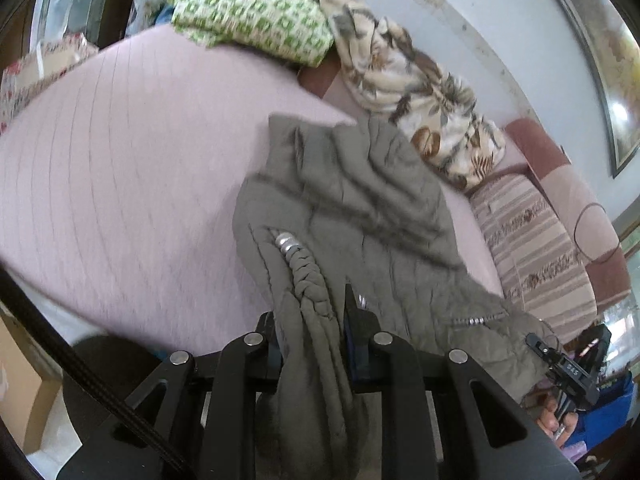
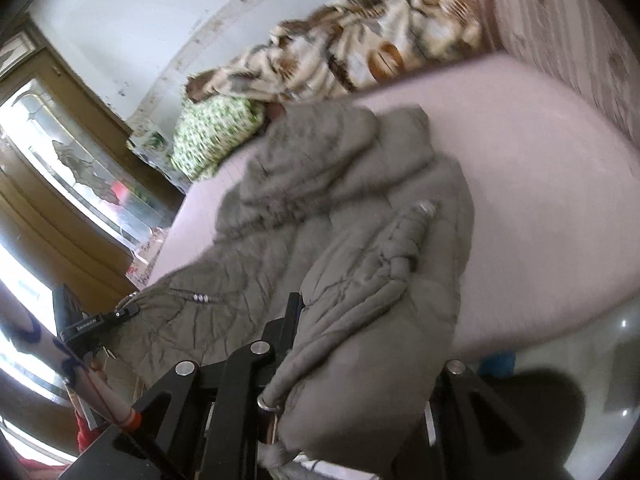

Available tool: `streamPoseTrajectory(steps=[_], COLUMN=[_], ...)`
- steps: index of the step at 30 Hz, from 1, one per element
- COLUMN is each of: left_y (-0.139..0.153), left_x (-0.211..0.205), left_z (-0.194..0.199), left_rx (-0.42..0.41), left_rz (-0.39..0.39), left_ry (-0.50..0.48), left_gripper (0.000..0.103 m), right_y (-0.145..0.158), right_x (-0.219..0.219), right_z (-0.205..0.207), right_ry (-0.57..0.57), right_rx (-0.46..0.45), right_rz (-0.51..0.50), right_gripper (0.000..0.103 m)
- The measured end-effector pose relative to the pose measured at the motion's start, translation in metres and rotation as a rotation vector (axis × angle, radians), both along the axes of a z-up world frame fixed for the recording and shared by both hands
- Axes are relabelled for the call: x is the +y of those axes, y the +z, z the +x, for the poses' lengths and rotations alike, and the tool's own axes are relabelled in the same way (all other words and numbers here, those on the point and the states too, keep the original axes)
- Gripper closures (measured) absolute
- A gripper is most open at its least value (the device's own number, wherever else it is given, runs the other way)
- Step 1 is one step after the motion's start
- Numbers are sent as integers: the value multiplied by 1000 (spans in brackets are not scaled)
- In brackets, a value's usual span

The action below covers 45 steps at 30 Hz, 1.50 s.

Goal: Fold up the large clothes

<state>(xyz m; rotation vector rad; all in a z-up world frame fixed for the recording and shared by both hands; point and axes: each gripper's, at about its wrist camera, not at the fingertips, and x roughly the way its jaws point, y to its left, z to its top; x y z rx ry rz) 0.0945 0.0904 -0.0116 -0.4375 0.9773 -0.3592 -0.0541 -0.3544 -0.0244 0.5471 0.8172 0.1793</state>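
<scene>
A grey-olive quilted jacket [image 1: 360, 200] hangs crumpled over the pink bed [image 1: 120, 160], its lower part lifted off the sheet. My left gripper [image 1: 310, 320] is shut on a bunched edge of it, beside a braided cord with a metal bead [image 1: 288, 244]. In the right wrist view the jacket [image 2: 320, 200] drapes over my right gripper [image 2: 344, 320], which is shut on a thick fold; only its left finger [image 2: 294, 312] shows, the other is under cloth. Each gripper appears in the other's view, the right gripper [image 1: 560, 360] and the left gripper [image 2: 100, 320], both at the jacket's hem.
A green-and-white patterned bundle [image 1: 248, 12] and a cream floral blanket [image 1: 420, 92] lie along the wall side of the bed. A striped headboard cushion [image 1: 536, 248] stands at one end. The bed's near edge [image 2: 520, 332] drops to a shiny floor. A door with glass [image 2: 60, 168] is on the left.
</scene>
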Motion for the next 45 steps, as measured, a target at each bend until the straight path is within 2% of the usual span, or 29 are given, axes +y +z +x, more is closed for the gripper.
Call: streamPoseTrajectory(steps=[3,10,15,18,22,30,37,41,45], left_y=[15,49,62,57,40,-13,-53,-68,-59], left_x=[-1,-15,-33,-45,-58,-87,-103,-101,-84], left_z=[22,105,181,226,279,351,393,406,405], left_rx=[-27,-53,-37,0,66,159,228,256,204], left_rz=[5,41,79,95,131,231,269,207,22], left_ry=[18,69,109,135,164,186,216,216,176], left_gripper=[84,84,84,83,83,83,80,76,53], right_y=[22,68,80,82,71,16,-33,-55,-62], right_x=[-3,-20,-42,-51,-63,-84,-104,-114,-128], right_z=[19,92,154,196,246,329,378,393,396], right_ry=[-4,-47,-111,-150,-190,-225,-274,-283,-280], right_rx=[-46,-110,-104,-88,-41,80,152,184,165], right_rz=[-24,-33,-7,-25,-62,-115,-60,-3,108], right_gripper=[84,84,84,84,84,84,82,79,68])
